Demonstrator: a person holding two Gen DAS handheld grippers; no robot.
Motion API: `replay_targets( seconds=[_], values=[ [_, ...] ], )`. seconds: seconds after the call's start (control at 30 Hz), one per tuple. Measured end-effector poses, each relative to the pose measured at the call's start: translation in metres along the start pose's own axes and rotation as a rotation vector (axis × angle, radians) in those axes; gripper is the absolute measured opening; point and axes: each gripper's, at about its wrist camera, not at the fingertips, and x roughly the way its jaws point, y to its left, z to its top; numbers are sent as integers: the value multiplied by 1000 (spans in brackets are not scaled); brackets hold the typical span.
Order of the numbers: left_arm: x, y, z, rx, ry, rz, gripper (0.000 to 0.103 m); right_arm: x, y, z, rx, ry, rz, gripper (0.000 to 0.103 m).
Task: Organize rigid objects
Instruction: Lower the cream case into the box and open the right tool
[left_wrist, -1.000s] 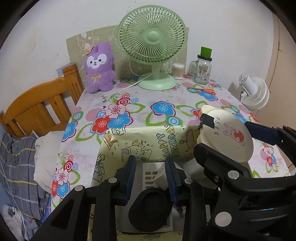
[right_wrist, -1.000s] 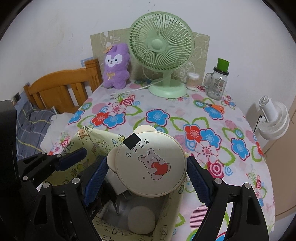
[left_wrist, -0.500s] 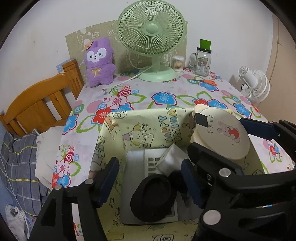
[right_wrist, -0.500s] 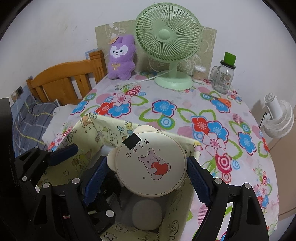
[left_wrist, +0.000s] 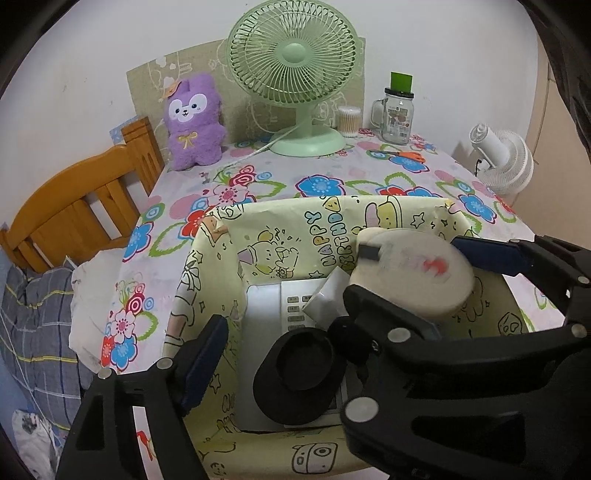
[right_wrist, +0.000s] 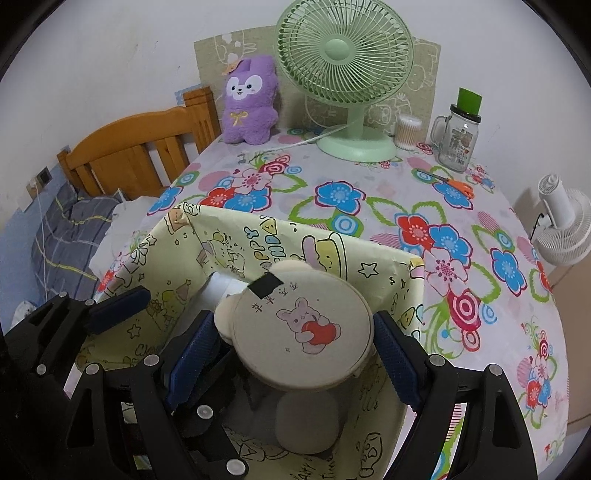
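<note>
Right gripper (right_wrist: 291, 350): jaws spread wide around a round cream case (right_wrist: 301, 338), a ribbed blue pad at each side of its rim; whether both pads press on it cannot be told. The case is smooth, with a small ear bump at 10 o'clock, a black tab, and a printed rabbit hugging a red heart. It hangs over the open box (right_wrist: 402, 295) at the table's near edge.

Left gripper (left_wrist: 280, 343): jaws have just been opening and stand well apart, nothing gripped; they straddle a black round object (left_wrist: 299, 373) lying on a flat grey device with buttons (left_wrist: 266, 314) on the box floor.

Box: thin yellow cartoon-print walls, creased corners. Floral glossy tablecloth (right_wrist: 369, 192). At 12 o'clock, a green fan (right_wrist: 345, 48); at 11, a fuzzy purple plush (right_wrist: 249, 99).
</note>
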Motion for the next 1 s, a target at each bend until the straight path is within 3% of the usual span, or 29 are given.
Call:
replay_targets(
  seconds=[0.27,1.0],
  values=[
    [-9,-1,-1,-18,-7,-10,86,-6,0,0,9,-2,20,90],
    [-40,-36,6,0,-58,-5,87,-58,-32,-13,51,-109,-64,90]
  ],
)
